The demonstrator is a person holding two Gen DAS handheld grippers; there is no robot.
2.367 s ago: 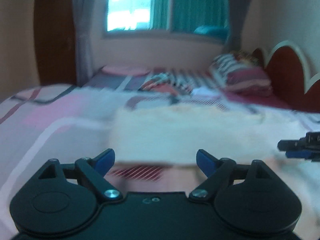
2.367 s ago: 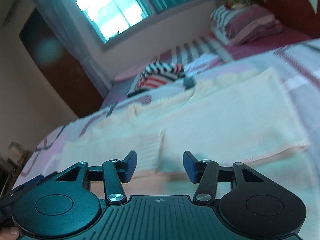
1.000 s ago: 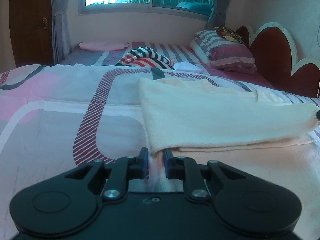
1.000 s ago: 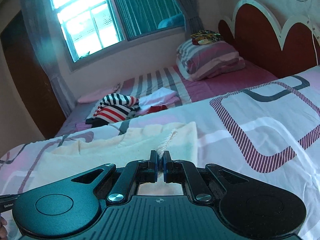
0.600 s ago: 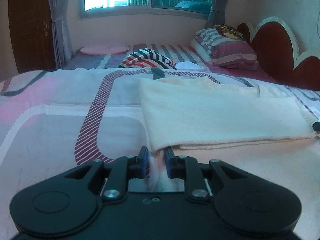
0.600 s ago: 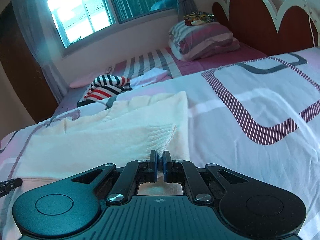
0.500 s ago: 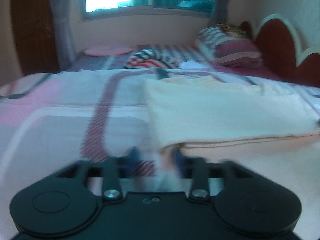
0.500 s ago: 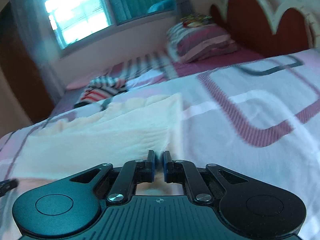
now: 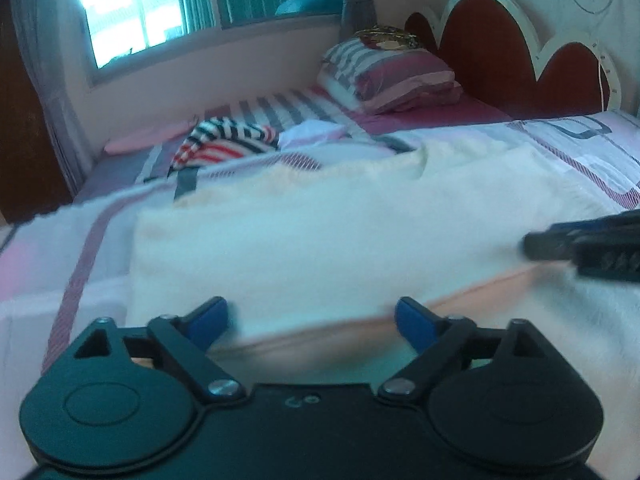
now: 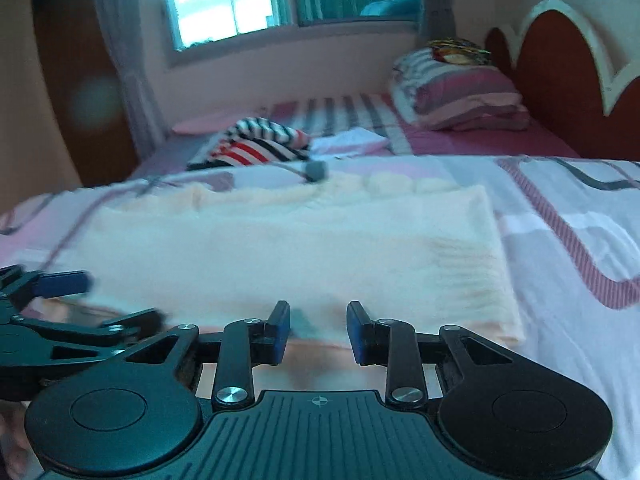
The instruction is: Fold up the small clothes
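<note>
Both claws stand with their blue-padded fingers spread and nothing between them: the left claw gapes wide at the bottom centre of its own view, and the right claw at the bottom centre of its view is parted more narrowly. Just ahead of each claw lies the cream garment, spread flat across the middle of the frame on the bed, with an upper layer folded over a lower one whose peach-toned edge shows along the near side. In the right wrist view the cream garment fills the centre, and the left claw reaches in from the lower left edge, over the near left part of the cloth. In the left wrist view the right claw enters from the right edge, blurred, over the garment's right side. Beyond the garment, a striped red, white and dark garment lies bunched in the upper middle. Farther to the upper right, striped pillows sit against a red headboard. A bright window fills the upper left.
</note>
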